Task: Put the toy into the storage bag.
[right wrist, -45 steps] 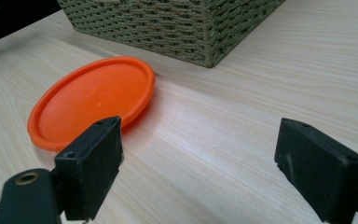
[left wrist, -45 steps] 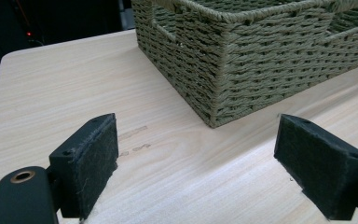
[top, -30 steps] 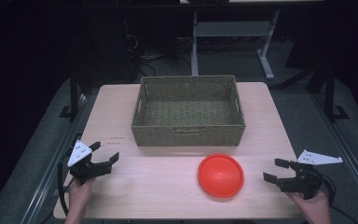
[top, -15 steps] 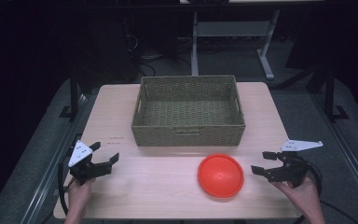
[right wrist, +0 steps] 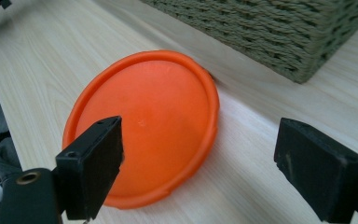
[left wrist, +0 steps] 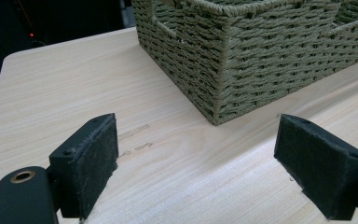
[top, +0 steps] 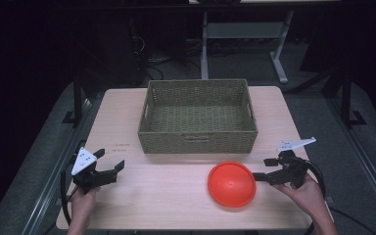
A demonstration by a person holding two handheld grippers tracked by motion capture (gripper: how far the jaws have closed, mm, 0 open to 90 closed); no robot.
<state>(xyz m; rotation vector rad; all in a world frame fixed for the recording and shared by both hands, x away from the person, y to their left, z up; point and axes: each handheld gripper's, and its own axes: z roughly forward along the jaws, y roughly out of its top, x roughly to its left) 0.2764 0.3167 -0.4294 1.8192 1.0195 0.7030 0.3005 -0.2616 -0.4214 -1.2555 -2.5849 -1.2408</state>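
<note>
Orange plate (top: 232,183) lies flat on the table (top: 166,205), right in front of my right claw (top: 267,169), near the table's front edge and just in front of the basket (top: 198,116). That claw is released, its two black pads spread wide with nothing between them. In the right gripper view the left pad (right wrist: 93,165) hangs over the near rim of the plate (right wrist: 142,123) and the right pad (right wrist: 319,168) stands over bare wood beside it; I cannot tell whether the left pad touches the rim. My hand (top: 306,193) holds the claw low, pointing in from the right toward the plate.

Past the plate, the basket's woven wall (right wrist: 279,32) rises close behind it, the plate's far rim just short of its base.

My left claw (top: 106,166) sits well apart, near the table's front left corner, also released and holding nothing. In the left gripper view its pads (left wrist: 88,161) stand wide over bare wood, with the near corner of the basket (left wrist: 223,56) ahead of them.

From the high view the basket is a rectangular woven one, greenish-tan, standing upright in the middle of the table toward the far side. Its inside shows only the woven floor.
</note>
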